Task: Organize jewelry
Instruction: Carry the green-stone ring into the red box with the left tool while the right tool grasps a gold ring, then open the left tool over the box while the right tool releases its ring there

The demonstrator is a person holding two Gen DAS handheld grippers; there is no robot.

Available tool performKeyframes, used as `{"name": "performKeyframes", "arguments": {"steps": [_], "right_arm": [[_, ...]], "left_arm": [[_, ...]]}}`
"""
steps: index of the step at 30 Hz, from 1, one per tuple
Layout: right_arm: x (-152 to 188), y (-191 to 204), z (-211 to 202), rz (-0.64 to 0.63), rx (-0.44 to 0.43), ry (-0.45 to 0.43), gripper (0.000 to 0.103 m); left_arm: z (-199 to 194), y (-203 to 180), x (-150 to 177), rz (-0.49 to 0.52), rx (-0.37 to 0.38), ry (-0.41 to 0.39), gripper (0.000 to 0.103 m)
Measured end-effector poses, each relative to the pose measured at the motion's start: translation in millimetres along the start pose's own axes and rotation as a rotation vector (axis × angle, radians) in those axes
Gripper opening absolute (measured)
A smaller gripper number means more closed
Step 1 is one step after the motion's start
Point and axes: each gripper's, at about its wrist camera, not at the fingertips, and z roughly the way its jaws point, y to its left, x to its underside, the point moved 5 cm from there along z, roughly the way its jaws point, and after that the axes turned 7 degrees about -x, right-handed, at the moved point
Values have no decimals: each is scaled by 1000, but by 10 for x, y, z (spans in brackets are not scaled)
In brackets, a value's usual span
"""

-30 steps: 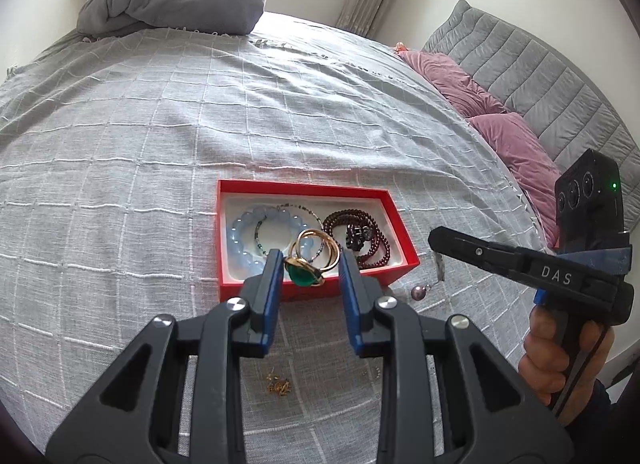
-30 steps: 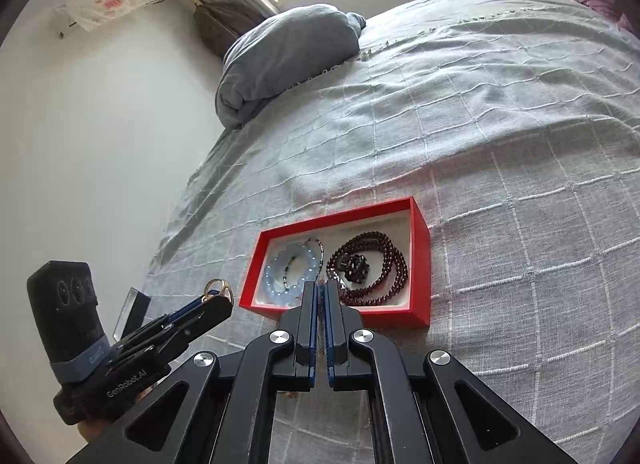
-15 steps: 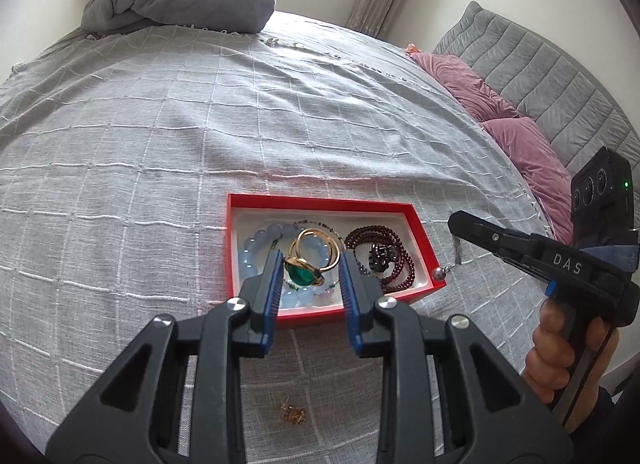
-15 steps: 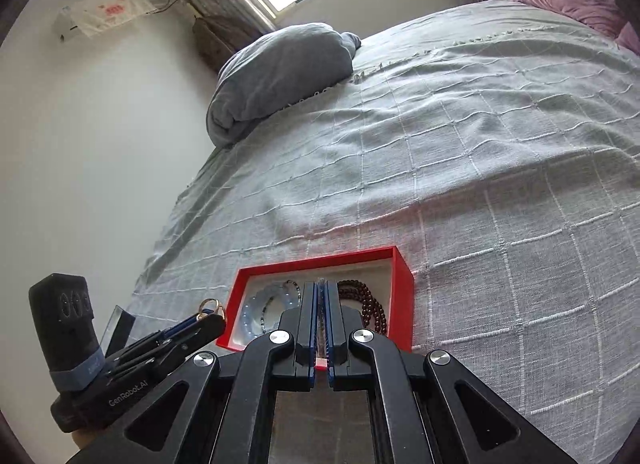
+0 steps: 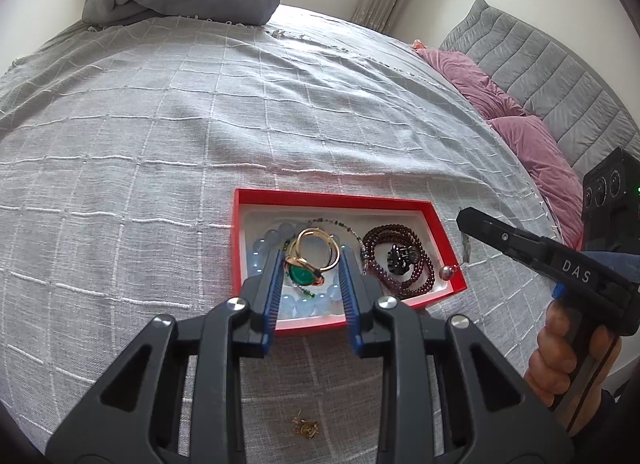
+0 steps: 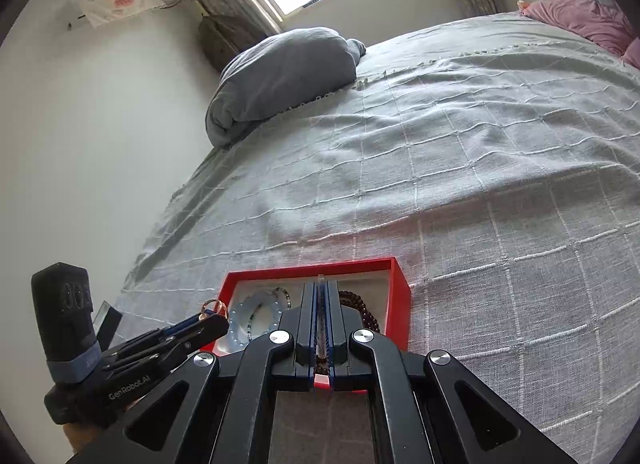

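Holding a bunch of gold rings w/ a green stone (image 5: 310,262), the left gripper (image 5: 309,264) has its blue pads clamped on either side of them, right over the red tray (image 5: 336,199) at centre frame. Tray sits on the grey checked bedspread (image 5: 160,135) and already has a pale blue bead bracelet (image 5: 266,242) on its left side, a dark red bead strand (image 5: 416,260) on the right w/ a small black piece (image 5: 401,256) in the middle of it. Right gripper (image 6: 321,304) comes in from the right edge of the left wrist view, jaws pressed together on something thin; a little metallic bead pendant (image 5: 446,272) hangs below its tip, just at the tray's right corner. Can't tell exactly what the thin bit is. Small gold item (image 5: 305,428) lies on the bedspread at bottom centre, well apart from the tray. Pink pillows (image 5: 532,143) at right.
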Motion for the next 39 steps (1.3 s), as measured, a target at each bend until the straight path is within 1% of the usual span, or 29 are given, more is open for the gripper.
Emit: {"name": "performKeyframes", "arguments": {"steps": [15, 23, 31, 34, 39], "right_arm": [[117, -79, 197, 7, 15, 33, 4], [117, -117, 210, 12, 28, 32, 6], [112, -127, 194, 22, 34, 35, 7], [104, -141, 183, 29, 40, 33, 15], [95, -150, 141, 44, 37, 33, 16]], "left_arm": [[95, 10, 27, 9, -14, 16, 30], [107, 21, 20, 5, -17, 17, 30], [95, 22, 28, 5, 0, 23, 30], [81, 24, 31, 5, -5, 24, 30], [40, 50, 24, -11, 0, 21, 30]]}}
